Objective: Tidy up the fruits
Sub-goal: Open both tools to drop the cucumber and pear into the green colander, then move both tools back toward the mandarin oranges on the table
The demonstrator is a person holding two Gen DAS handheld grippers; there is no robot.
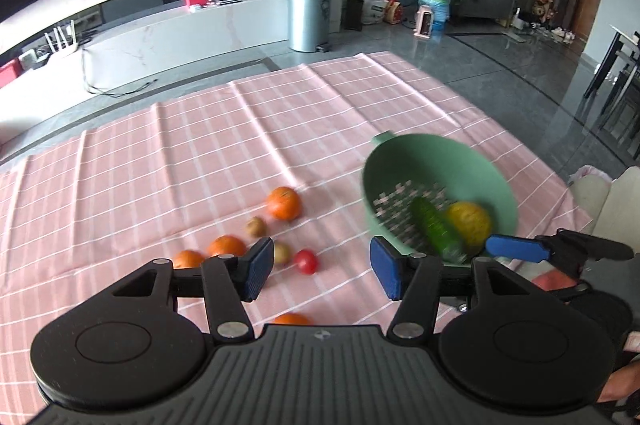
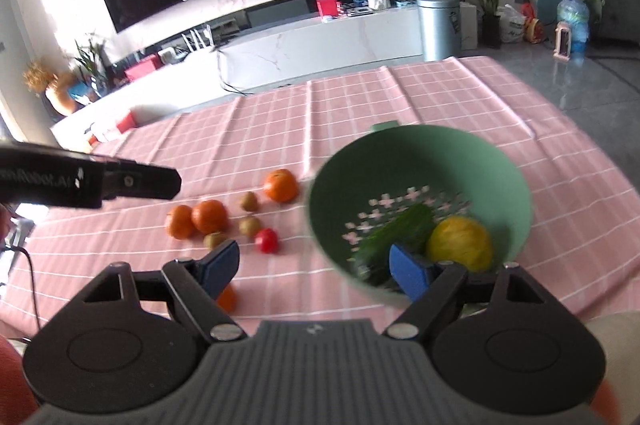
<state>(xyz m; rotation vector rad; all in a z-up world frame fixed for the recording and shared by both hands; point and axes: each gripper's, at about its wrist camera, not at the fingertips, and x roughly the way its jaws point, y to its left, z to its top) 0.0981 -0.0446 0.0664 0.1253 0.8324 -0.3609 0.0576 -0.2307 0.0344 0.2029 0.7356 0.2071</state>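
We see both tongs, left tongs and right tongs, gaping, empty; cucumber, lemon in green colander; oranges loose on tabletop.

Little can be read here. In the right wrist view, the black arm of the left tool reaching in from the left edge carries white lettering, seen mirrored or upside down and blurred, so its words cannot be made out. Each tool's grey ribbed body bears a small round emblem at its top middle, a mark without letters. Other labels in the room are too small to read.
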